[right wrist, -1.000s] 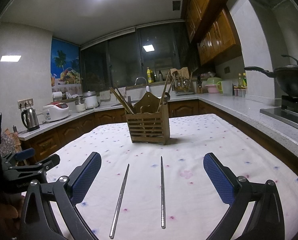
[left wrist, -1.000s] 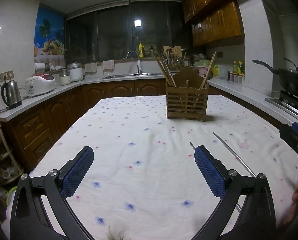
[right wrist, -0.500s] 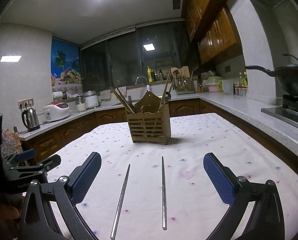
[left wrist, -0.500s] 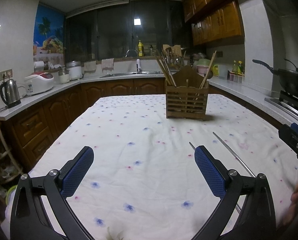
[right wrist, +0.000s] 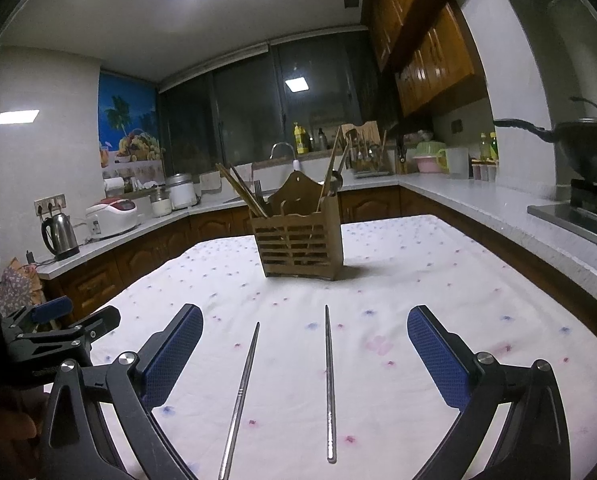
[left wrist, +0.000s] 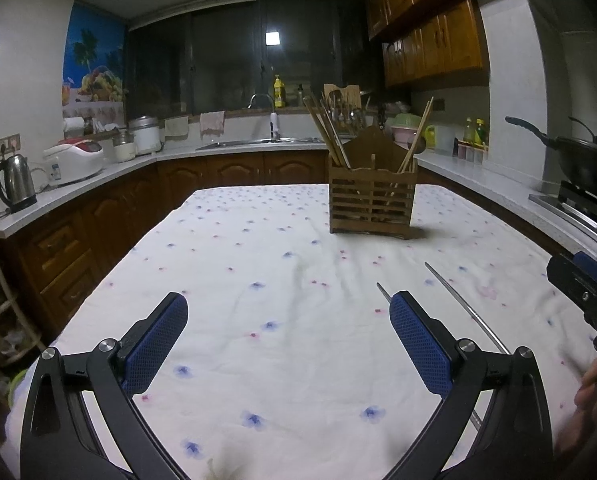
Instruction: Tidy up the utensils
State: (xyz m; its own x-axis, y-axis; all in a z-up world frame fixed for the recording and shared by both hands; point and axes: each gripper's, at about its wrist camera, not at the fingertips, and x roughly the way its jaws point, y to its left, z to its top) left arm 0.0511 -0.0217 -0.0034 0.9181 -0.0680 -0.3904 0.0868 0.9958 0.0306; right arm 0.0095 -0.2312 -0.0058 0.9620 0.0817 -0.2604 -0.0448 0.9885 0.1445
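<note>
Two metal chopsticks lie on the flowered tablecloth, the left chopstick (right wrist: 240,394) and the right chopstick (right wrist: 329,380) roughly parallel, between my right gripper's fingers in its view. My right gripper (right wrist: 304,354) is open and empty above them. A wooden utensil holder (right wrist: 300,240) with wooden chopsticks and a fork stands farther back; it also shows in the left wrist view (left wrist: 372,204). My left gripper (left wrist: 288,340) is open and empty over bare cloth, left of the chopsticks (left wrist: 464,308). The right gripper (left wrist: 582,280) shows at the right edge there.
The table (left wrist: 258,248) is covered by a white cloth. Counters run around it with a kettle (left wrist: 14,184), a rice cooker (left wrist: 76,158), a sink (left wrist: 258,142) and a wok (left wrist: 578,160) on a stove at the right.
Both views have barely shifted; the right gripper has eased slightly forward toward the chopsticks. Both grippers stay open and nothing on the table has moved.
</note>
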